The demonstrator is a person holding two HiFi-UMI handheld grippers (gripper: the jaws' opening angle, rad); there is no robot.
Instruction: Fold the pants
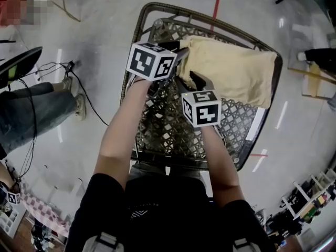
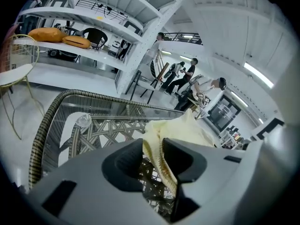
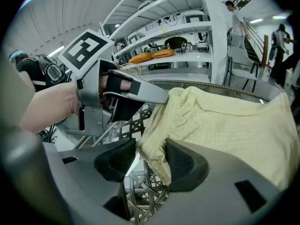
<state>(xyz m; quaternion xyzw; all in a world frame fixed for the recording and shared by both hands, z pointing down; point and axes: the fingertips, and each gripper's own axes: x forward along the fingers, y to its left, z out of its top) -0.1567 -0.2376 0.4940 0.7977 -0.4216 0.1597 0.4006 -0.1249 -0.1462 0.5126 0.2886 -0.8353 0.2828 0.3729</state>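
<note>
Two grippers are set side by side at the same end of the pants (image 1: 236, 70). The left gripper (image 2: 152, 146) is closed narrowly on a bunched fold of the pale yellow cloth. In the left gripper view the ribbed edge is pinched between both pads, and the rest of the fabric rises beyond them. The right gripper (image 3: 151, 146) is held with its jaws wide. In the right gripper view a corner of the same cloth hangs between the pads, lying against the right-hand one while a gap is left at the other, so nothing is clamped there. The tip of the left gripper is seen in that view just above and to the left, meeting the edge of the cloth. From the two grippers the pants are spread toward the far right part of a woven lattice table (image 1: 168, 135); they lie flat there and are lifted only at the gripped end. The table is surrounded by a glossy grey floor (image 1: 94, 30).
</note>
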